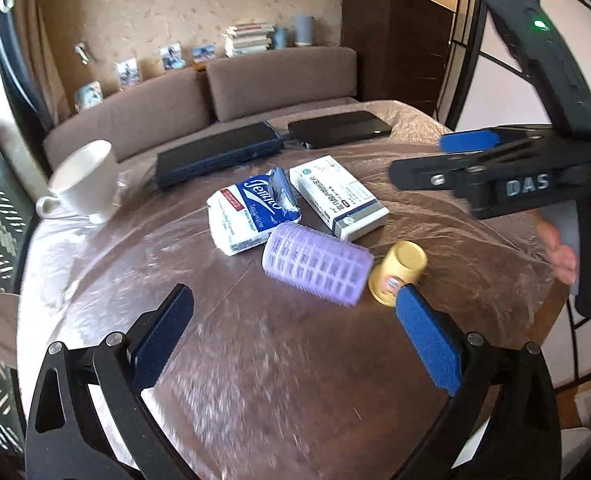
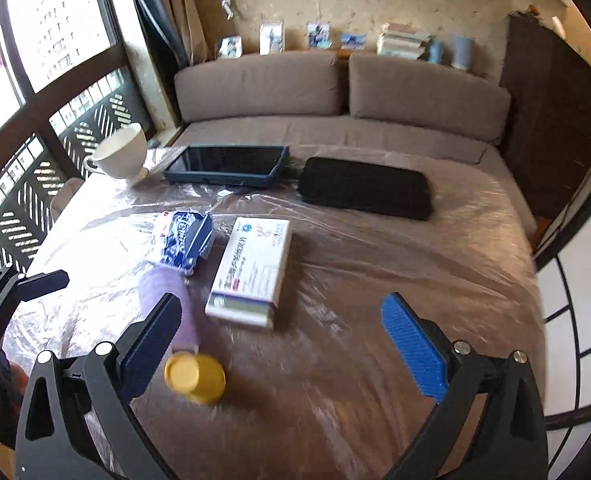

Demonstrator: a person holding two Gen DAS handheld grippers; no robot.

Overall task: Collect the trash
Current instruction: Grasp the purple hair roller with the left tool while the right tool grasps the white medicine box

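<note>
Nothing collected yet: left gripper [image 1: 295,324] and right gripper [image 2: 283,340] both spread, empty, above tissue pack [image 1: 251,216], medicine box [image 1: 337,196], roller [image 1: 315,266], yellow cap [image 1: 397,272].

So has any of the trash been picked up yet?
Not that the pictures show. Both tongs, left and right, are open and hold nothing. The tissue pack, the medicine box, the purple hair roller and the small yellow cup all lie on the table. No bin is in view, so everything seems left to do.
</note>
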